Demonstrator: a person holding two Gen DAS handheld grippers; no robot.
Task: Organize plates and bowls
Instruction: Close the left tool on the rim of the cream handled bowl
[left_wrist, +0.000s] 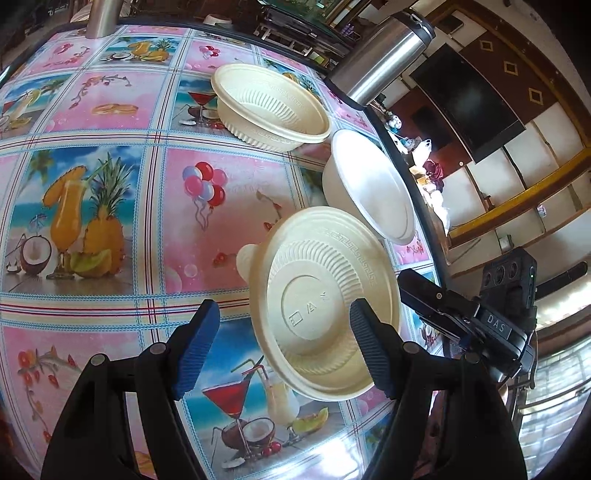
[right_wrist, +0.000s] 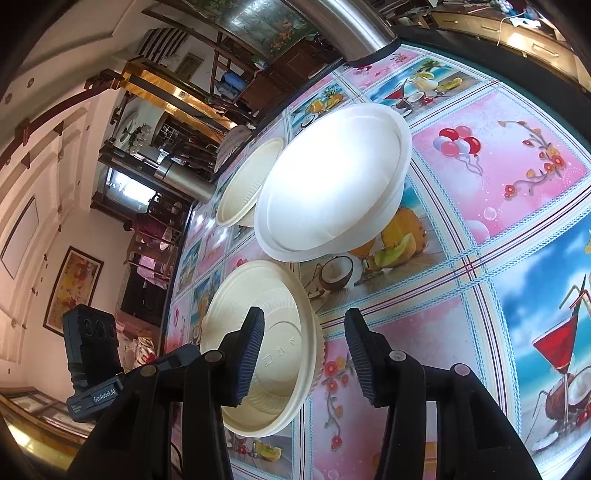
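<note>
The left tongs (left_wrist: 284, 321) are hanging open over the worktop (left_wrist: 110, 166), with their right pad lying across a tilted ribbed cream bowl (left_wrist: 317, 295). Beyond it a smooth white bowl (left_wrist: 365, 184) and a second ribbed bowl (left_wrist: 269, 107) are sitting near a steel flask (left_wrist: 388, 55).

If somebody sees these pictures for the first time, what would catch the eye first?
Probably the bright tablecloth with its pink squares, balloons and tropical drinks. On it stand three pale disposable bowls: a ribbed cream bowl nearest, partly between the left gripper's open blue fingers, a smooth white bowl beyond it, and another ribbed bowl farther back, near a steel flask.
</note>
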